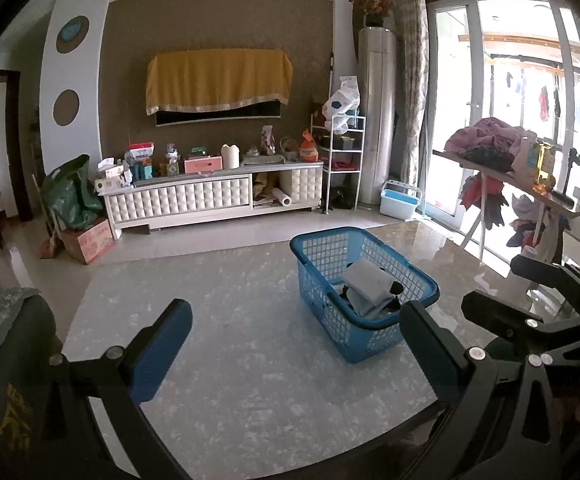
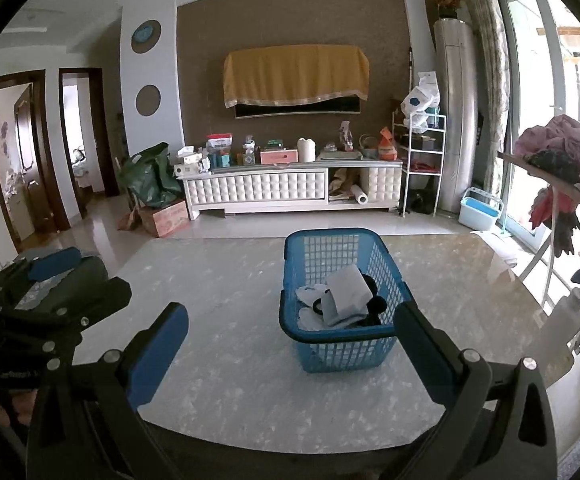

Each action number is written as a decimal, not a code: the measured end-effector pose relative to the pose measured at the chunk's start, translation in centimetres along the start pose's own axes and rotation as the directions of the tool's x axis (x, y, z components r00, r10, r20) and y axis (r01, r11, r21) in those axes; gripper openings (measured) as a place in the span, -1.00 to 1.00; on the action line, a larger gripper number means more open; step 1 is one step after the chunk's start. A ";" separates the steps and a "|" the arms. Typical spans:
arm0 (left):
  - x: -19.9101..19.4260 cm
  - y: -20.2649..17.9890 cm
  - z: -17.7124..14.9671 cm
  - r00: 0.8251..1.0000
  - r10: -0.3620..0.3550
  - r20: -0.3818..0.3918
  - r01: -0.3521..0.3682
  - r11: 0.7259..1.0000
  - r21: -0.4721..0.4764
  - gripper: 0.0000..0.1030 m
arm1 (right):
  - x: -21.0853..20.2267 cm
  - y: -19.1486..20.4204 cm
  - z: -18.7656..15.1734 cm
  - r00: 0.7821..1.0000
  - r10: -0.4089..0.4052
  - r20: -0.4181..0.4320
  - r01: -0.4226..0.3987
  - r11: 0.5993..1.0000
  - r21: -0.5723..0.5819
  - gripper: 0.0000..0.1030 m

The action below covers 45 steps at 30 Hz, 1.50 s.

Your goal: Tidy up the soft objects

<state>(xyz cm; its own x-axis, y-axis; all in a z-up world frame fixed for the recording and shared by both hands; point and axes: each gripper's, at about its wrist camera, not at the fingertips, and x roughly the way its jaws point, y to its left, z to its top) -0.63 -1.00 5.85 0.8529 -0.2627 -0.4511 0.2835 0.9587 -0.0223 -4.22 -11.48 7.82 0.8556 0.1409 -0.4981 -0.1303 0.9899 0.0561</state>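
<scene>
A blue plastic basket (image 1: 420, 278) (image 2: 295, 330) stands on the marble table (image 1: 226, 312) (image 2: 230, 300). Inside it lie a folded grey cloth (image 1: 368, 280) (image 2: 348, 290), a white soft item (image 2: 310, 294) and dark pieces (image 2: 376, 306). My left gripper (image 1: 294, 334) is open and empty, held near the table's front edge, the basket just beyond its right finger. My right gripper (image 2: 290, 336) is open and empty, the basket straight ahead between its fingers. Each gripper shows at the edge of the other's view.
A white TV cabinet (image 2: 274, 190) with clutter stands at the far wall. A rack with piled clothes (image 1: 490, 142) (image 2: 554, 146) stands at the right by the glass door. A green bag (image 2: 154, 178) on a box sits on the floor at the left.
</scene>
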 end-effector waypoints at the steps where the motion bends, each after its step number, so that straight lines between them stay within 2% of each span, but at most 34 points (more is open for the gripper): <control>1: -0.2 -0.1 -0.1 1.000 0.002 0.002 -0.002 1.000 0.002 1.00 | -0.1 0.0 0.0 1.000 0.001 0.001 -0.001 1.000 0.000 0.99; 45: -3.2 -0.9 -0.2 0.999 0.001 0.042 -0.001 1.000 0.009 1.00 | -1.5 0.0 -0.1 1.000 0.002 0.031 -0.002 1.000 -0.006 0.99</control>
<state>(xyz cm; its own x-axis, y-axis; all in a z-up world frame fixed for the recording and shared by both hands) -3.72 -0.97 7.10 0.8706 -0.2664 -0.4136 0.2865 0.9580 -0.0140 -5.49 -11.71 8.49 0.8703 0.1433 -0.4711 -0.1347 0.9895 0.0521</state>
